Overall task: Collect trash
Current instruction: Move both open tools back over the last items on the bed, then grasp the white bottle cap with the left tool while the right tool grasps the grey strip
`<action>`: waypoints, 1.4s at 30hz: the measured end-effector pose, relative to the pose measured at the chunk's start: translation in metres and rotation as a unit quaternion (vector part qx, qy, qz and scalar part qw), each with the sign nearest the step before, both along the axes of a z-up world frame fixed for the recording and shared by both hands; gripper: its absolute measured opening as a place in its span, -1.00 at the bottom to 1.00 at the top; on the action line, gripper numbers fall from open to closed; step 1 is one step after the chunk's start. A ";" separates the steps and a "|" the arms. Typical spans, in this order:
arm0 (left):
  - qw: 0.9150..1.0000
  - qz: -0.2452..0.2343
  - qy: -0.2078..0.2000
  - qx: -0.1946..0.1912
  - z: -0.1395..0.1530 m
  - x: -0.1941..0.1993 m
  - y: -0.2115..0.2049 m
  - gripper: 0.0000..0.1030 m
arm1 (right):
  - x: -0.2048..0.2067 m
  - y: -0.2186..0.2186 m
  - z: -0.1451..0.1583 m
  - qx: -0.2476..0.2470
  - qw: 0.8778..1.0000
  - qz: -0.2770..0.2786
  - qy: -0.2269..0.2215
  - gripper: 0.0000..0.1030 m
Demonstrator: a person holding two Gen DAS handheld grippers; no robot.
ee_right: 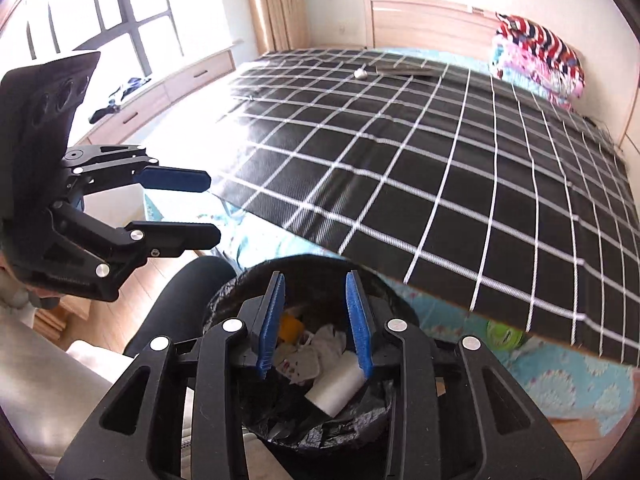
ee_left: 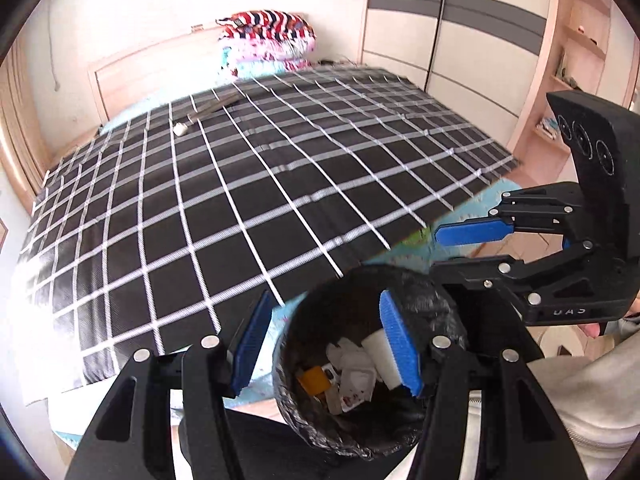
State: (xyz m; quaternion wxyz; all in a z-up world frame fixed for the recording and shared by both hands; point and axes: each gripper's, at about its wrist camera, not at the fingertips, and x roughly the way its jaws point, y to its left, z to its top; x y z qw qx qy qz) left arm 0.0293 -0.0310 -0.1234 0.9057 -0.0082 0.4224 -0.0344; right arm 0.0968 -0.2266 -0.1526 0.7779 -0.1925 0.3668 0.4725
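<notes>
Both hand-held grippers hang over a bin lined with a black bag. Left hand-held gripper (ee_left: 326, 346) has its blue pads well apart with nothing between them; the right hand-held gripper (ee_right: 316, 322) also stands parted and empty, its pads narrower set.

Below them the trash bin (ee_left: 436, 292) stands on the wood floor, just beside the foot edge of the bed (ee_left: 224, 216). Its rim sits close under the overhanging black-and-white checked cover, so the bed edge bounds the far side of the bin, while a dark-clad leg (ee_right: 180, 304) of the person borders it on the near side. Open air lies above the bin mouth, and the two grippers are near each other there without touching.

Inside the bin lie a white paper roll (ee_right: 340, 386), crumpled white wrappers (ee_right: 316, 350) and a small yellow piece (ee_right: 291, 330), all beneath the fingertips and apart from them.

Far up the bed, near the headboard, a small white cup-like object (ee_left: 180, 129) rests on the cover beside a flat dark strip (ee_left: 218, 105), well apart from both grippers. Folded bright bedding (ee_left: 268, 42) is stacked at the head.
</notes>
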 end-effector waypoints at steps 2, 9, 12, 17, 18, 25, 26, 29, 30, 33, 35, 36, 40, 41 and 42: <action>1.000 0.006 -0.006 -0.007 0.007 0.002 0.004 0.05 | 0.009 0.000 0.009 0.007 1.000 0.002 0.005 -0.30; 0.999 0.023 -0.031 -0.004 0.029 0.014 0.024 0.05 | 0.032 0.015 0.036 0.008 0.999 0.010 -0.031 -0.29; 0.999 0.033 -0.037 -0.004 0.033 0.023 0.037 0.05 | 0.044 0.023 0.044 0.006 0.999 0.014 -0.044 -0.25; 0.998 0.044 -0.041 0.000 0.038 0.042 0.058 0.05 | 0.067 0.040 0.052 -0.010 0.998 0.027 -0.059 -0.24; 0.998 0.047 -0.041 0.002 0.038 0.047 0.061 0.05 | 0.073 0.044 0.054 -0.013 0.997 0.029 -0.064 -0.24; 0.998 0.057 -0.034 -0.015 0.031 0.083 0.088 0.05 | 0.107 0.070 0.066 -0.018 0.995 0.043 -0.087 -0.23; 0.998 0.059 -0.032 -0.018 0.030 0.089 0.091 0.05 | 0.110 0.073 0.067 -0.020 0.995 0.045 -0.091 -0.22; 0.998 0.058 -0.031 -0.020 0.028 0.106 0.100 0.05 | 0.128 0.087 0.070 -0.023 0.994 0.049 -0.097 -0.22; 0.998 0.058 -0.030 -0.022 0.026 0.111 0.103 0.05 | 0.136 0.092 0.070 -0.025 0.994 0.049 -0.098 -0.22; 0.997 0.058 -0.031 -0.026 0.024 0.128 0.113 0.05 | 0.156 0.106 0.073 -0.027 0.993 0.048 -0.104 -0.22; 0.997 0.061 -0.032 -0.027 0.023 0.140 0.121 0.05 | 0.171 0.115 0.075 -0.026 0.993 0.048 -0.106 -0.22; 0.997 0.063 -0.032 -0.028 0.022 0.146 0.125 0.05 | 0.182 0.120 0.075 -0.026 0.994 0.045 -0.101 -0.22; 0.996 0.074 -0.027 -0.032 0.018 0.171 0.142 0.05 | 0.220 0.137 0.072 -0.030 0.994 0.040 -0.095 -0.21; 0.996 0.073 -0.026 -0.035 0.017 0.176 0.146 0.05 | 0.229 0.141 0.071 -0.029 0.995 0.039 -0.091 -0.21; 0.996 0.073 -0.026 -0.038 0.016 0.180 0.149 0.05 | 0.238 0.145 0.070 -0.027 0.995 0.042 -0.083 -0.21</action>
